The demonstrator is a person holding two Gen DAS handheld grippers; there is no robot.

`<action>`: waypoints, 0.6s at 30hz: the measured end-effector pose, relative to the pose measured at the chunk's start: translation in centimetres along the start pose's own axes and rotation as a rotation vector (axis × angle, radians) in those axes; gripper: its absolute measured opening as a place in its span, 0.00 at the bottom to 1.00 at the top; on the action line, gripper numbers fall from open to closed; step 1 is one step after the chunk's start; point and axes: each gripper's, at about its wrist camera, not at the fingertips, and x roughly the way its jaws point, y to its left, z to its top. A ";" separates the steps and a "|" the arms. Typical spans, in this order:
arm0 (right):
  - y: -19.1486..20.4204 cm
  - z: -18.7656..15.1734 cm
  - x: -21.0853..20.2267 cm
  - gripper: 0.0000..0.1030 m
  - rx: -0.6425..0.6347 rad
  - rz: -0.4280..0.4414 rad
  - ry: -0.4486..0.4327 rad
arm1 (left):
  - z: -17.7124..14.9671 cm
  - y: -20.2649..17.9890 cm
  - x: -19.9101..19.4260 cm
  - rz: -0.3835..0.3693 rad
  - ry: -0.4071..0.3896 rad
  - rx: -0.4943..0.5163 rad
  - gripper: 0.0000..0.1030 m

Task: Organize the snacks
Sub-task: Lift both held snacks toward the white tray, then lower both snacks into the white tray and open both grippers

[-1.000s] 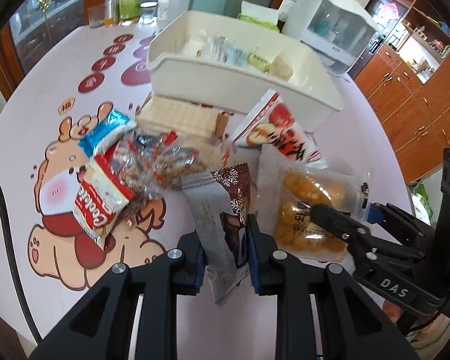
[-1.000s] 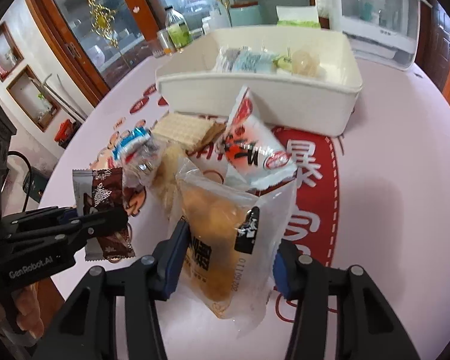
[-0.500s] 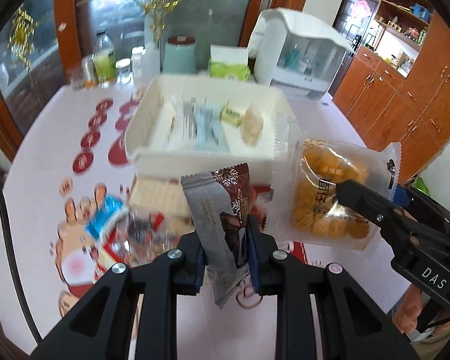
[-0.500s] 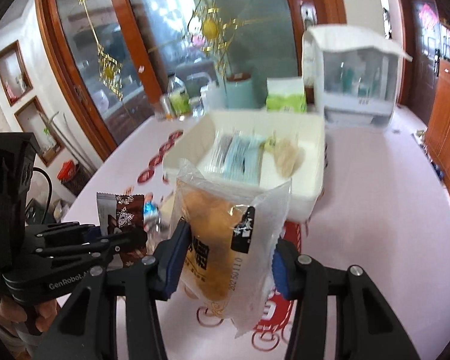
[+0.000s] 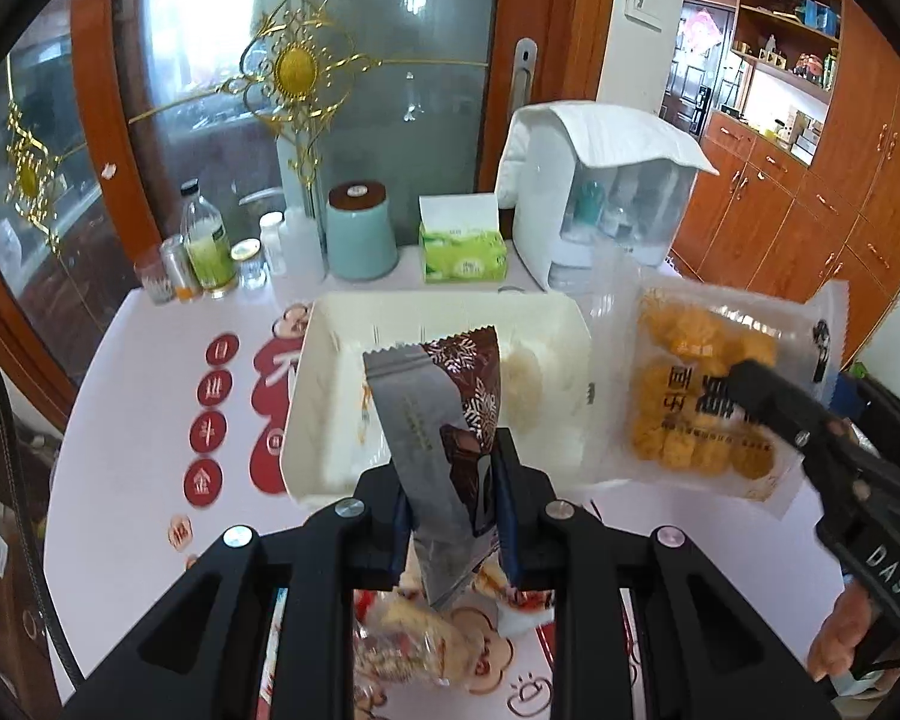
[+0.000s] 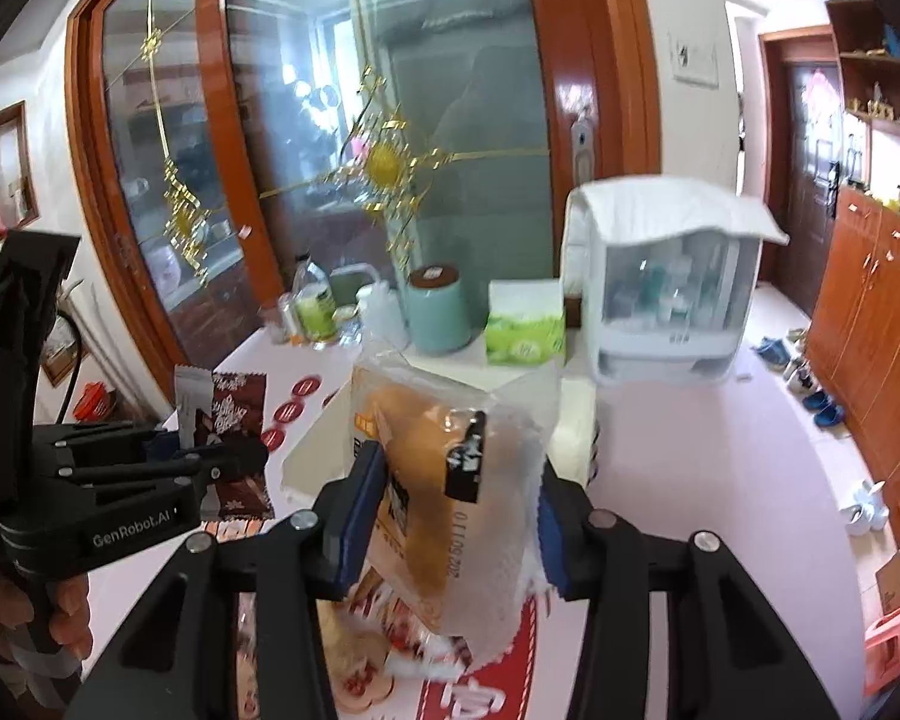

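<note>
Two packets hung over the white bin [image 5: 306, 420]: left hand-held gripper [image 5: 450, 498] clamped the chocolate wafer [image 5: 444, 414], right hand-held gripper [image 6: 450, 510] was closing on the biscuit bag [image 6: 444, 480]; best lowered inside before letting go.

We count two grippers: the left gripper [image 5: 450, 498] and the right gripper [image 6: 459, 516]. Each carries one packet: one brown-and-grey snack packet [image 5: 438, 414] and one clear bag of golden puffs [image 5: 702, 402]. We see one white storage bin [image 5: 312, 396], one teal canister [image 5: 360, 231], one green tissue pack [image 5: 462, 249] and one white covered cabinet [image 5: 606, 204]. At the table's far edge we count one green-labelled bottle [image 5: 207, 240]; the small jars beside it blur together, so we cannot count them.
</note>
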 end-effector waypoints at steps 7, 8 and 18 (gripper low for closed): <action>-0.5 3.6 1.4 0.41 0.005 -0.052 -0.062 | 3.8 -0.1 1.4 0.029 -0.029 0.028 0.21; -0.5 3.9 1.8 0.41 0.006 -0.057 -0.064 | 4.4 0.0 1.8 0.034 -0.028 0.030 0.21; -0.8 5.4 7.7 0.34 0.002 -0.121 -0.007 | 6.3 0.5 7.2 0.058 0.012 0.044 0.21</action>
